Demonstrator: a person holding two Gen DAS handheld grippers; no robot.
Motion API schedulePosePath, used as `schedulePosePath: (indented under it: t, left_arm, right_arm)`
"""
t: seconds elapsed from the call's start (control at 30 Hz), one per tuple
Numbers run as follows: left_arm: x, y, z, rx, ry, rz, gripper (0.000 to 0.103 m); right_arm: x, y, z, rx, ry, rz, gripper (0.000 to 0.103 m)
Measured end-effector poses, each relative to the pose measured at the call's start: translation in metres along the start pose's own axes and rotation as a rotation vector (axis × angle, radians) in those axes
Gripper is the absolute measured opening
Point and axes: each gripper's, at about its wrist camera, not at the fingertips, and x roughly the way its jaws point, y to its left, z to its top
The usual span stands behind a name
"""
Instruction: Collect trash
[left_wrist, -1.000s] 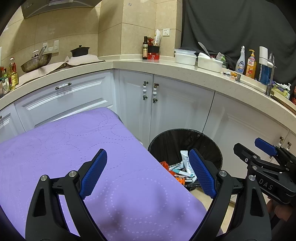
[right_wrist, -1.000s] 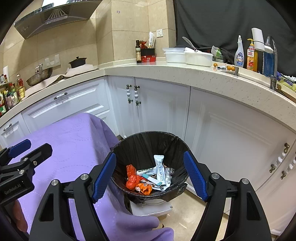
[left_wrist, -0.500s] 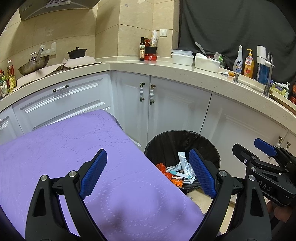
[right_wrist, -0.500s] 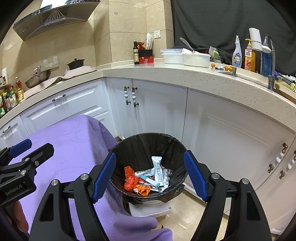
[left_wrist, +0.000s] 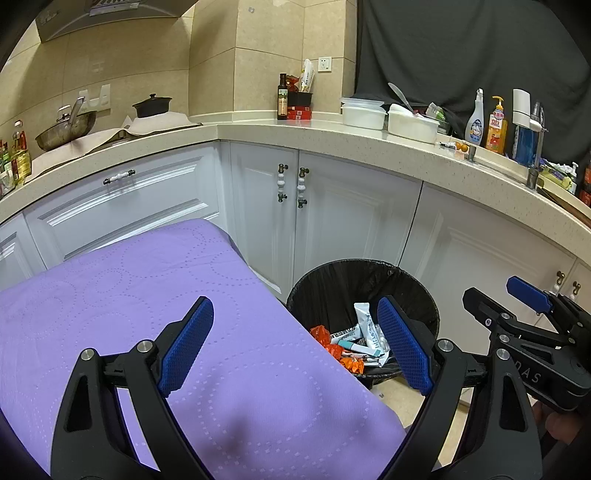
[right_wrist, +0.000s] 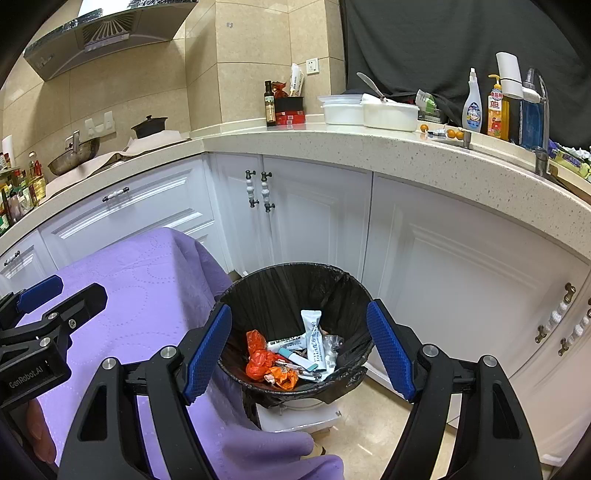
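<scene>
- Hovering over the purple cloth-covered bench (left_wrist: 155, 295), with nothing lying on the part of the cloth in view; judged from that, little or no trash left there to gather.
- Holding the left gripper (left_wrist: 295, 343) above the bench's right edge, its blue-padded fingers (left_wrist: 186, 341) spread wide and empty; probably kept wide so as to be ready for a next piece, or simply at rest after a drop.
- Pointing both cameras down and forward, so that bench edge and bin share one view.
- Standing just right of the bench, tight against its hanging cloth: a round bin lined with a black plastic bag (right_wrist: 295, 280), placed there, it seems, so that waste goes straight off the bench edge into it.
- Lying in the bottom of the bin: the collected trash (right_wrist: 295, 356), namely crumpled orange wrappers, a long white sachet standing on end, flat white packets and a teal-tipped strip. Bag folded over the rim, likely to keep it from slipping in.
- Hanging over the bin mouth: the right gripper (right_wrist: 299, 349), blue fingers (right_wrist: 389, 352) parted to about the bin's width, gripping nothing; well placed for a release.
- Farther right and behind: white cabinet doors (right_wrist: 461, 266) under a speckled stone counter (right_wrist: 388, 155) carrying white tubs and bottles, none of it in reach of either gripper.
</scene>
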Motion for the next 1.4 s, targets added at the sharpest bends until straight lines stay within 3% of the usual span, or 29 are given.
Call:
schedulePosePath:
  t: [1.4]
  left_arm:
    - [0.006,-0.013,0.006,0.013,0.000,0.012,0.091]
  right_arm:
    - [0.000,-0.005,0.001,0.008,0.000,-0.007,0.073]
